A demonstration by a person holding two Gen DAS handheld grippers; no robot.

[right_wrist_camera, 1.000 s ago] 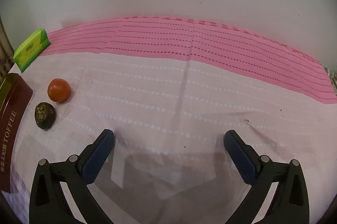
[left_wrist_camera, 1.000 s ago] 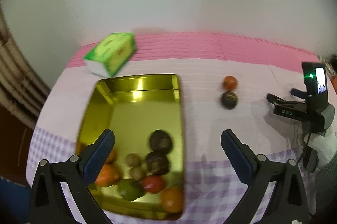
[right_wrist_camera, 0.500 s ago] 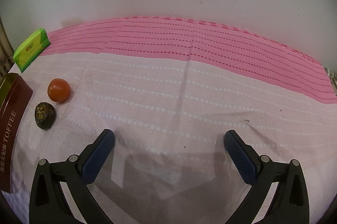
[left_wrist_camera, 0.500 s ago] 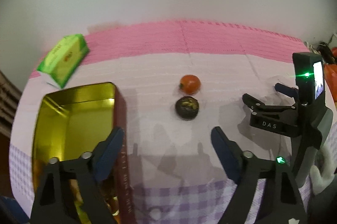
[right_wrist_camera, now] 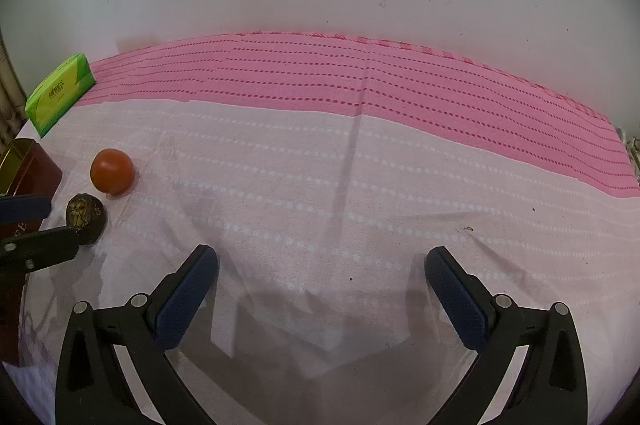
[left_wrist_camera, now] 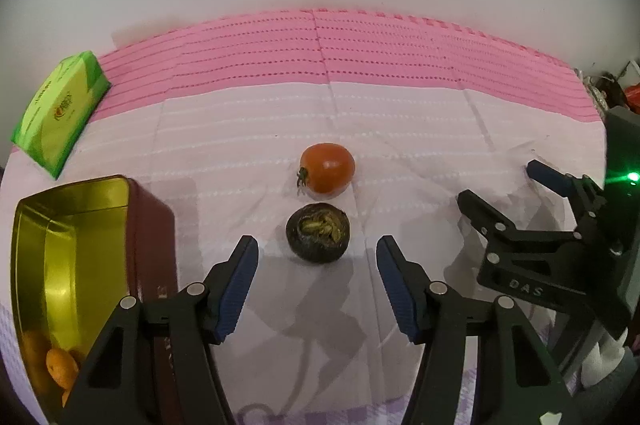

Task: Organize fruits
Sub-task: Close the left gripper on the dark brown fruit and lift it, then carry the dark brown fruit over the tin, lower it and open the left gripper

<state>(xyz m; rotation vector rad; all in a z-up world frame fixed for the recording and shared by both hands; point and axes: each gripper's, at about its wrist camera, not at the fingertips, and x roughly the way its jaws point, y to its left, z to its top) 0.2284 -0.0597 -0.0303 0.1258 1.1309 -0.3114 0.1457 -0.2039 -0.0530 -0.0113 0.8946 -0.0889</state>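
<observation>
A counter [left_wrist_camera: 400, 113] under a pink and lilac cloth, seen from two hand-held grippers. The left gripper [left_wrist_camera: 316, 257] tilts down over a dark, wrinkled round fruit [left_wrist_camera: 318, 233] lying just in front of its fingers [left_wrist_camera: 236, 285], which stand apart without touching it; they have just been closing. A red tomato [left_wrist_camera: 328, 168] sits right behind the dark fruit. The open gold tin [left_wrist_camera: 76, 225] at the left holds orange fruits [left_wrist_camera: 60, 369]. The dark fruit looks small, light and likely soft, so a gentle grip across its middle should suit; the smooth tomato may roll. A second ago this gripper was above the tin with wider fingers. The right gripper [right_wrist_camera: 320, 265] rests spread wide and empty over bare cloth, unmoved. A green packet [left_wrist_camera: 60, 113] lies far left
</observation>
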